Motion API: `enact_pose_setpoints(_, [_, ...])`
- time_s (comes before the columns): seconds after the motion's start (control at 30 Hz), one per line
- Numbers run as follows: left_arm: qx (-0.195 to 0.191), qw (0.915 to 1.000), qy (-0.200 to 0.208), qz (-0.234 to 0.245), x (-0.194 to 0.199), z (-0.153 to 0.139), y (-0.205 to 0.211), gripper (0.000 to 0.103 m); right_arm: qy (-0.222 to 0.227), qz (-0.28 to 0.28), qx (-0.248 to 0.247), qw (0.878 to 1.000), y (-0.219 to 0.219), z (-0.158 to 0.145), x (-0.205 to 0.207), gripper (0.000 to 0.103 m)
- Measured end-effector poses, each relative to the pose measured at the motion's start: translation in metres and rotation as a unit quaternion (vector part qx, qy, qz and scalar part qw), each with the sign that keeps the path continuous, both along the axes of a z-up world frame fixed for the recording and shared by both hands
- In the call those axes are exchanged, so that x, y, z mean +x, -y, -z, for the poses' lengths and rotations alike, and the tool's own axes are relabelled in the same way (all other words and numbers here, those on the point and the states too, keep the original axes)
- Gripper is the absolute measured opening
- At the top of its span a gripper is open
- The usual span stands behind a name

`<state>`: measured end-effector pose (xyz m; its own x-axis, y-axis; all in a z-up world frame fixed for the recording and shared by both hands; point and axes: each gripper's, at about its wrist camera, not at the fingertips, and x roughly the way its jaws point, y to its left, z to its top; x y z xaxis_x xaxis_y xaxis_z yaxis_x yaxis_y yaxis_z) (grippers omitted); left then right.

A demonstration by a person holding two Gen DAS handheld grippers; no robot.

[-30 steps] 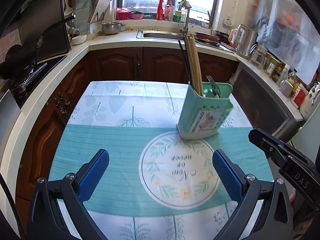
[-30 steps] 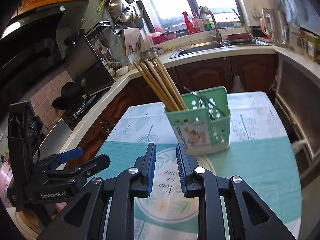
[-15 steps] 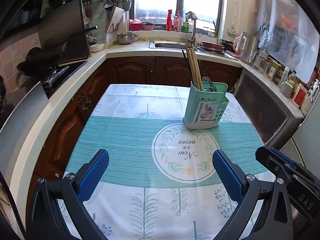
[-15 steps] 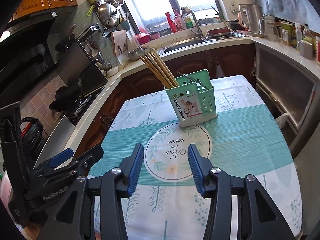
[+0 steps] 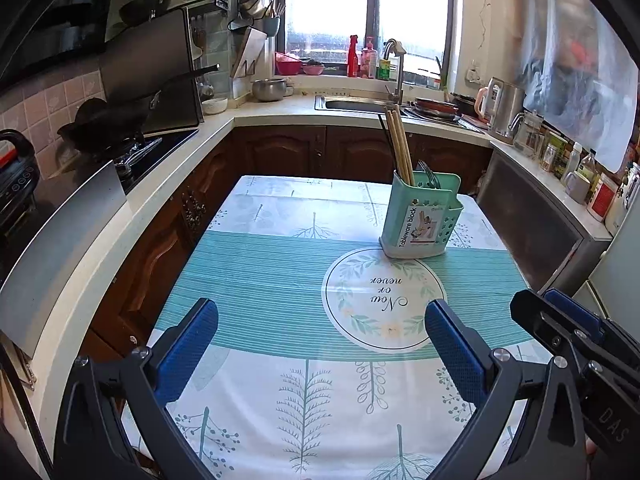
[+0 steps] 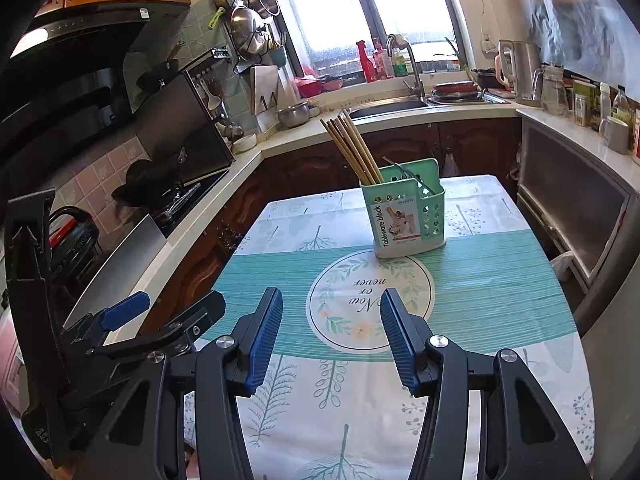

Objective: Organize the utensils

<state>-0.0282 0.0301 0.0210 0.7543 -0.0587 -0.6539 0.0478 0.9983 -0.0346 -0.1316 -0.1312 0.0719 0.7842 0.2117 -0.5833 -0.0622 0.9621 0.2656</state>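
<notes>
A mint-green utensil caddy [image 5: 420, 222] is standing upright on the counter [image 5: 256, 280], at the far edge of the round "Now or never" emblem [image 5: 384, 304] printed on the teal-and-white tablecloth [image 6: 496, 280]. A bundle of wooden chopsticks [image 5: 400, 148] is leaning out of its taller compartment, tips tilted away toward the sink [image 6: 384, 106], while metal cutlery [image 6: 404, 174], too small to sort by type, is poking out of the perforated compartment beside it. A label reading "Tableware block" is facing the cameras.

The left claw [image 5: 320, 344] is hovering over the near part of the cloth with its blue-padded fingers [image 5: 188, 344] spread wide and nothing between them. The right claw [image 6: 328, 336] is hanging alongside it, fingers [image 6: 264, 336] parted less widely, likewise gripping nothing. Both are well apart from the caddy, which is sitting beyond them toward the far right of the counter.

Behind, a kitchen worktop is wrapping around the room: a black wok [image 5: 104, 120] is resting on the stove at left, pans [image 6: 248, 28] are hanging by the window, and a steel kettle [image 5: 504, 104] is standing at right
</notes>
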Motion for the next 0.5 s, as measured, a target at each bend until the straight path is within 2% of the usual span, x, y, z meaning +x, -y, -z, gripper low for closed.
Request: enact_pose_setpoints(0.5, [0.011, 0.9999, 0.005, -0.010, -0.0103, -0.0029, -0.0003, 0.102, -0.001, -0.003, 0.011, 1.000, 0.0051, -0.0046, -0.0102, 0.052])
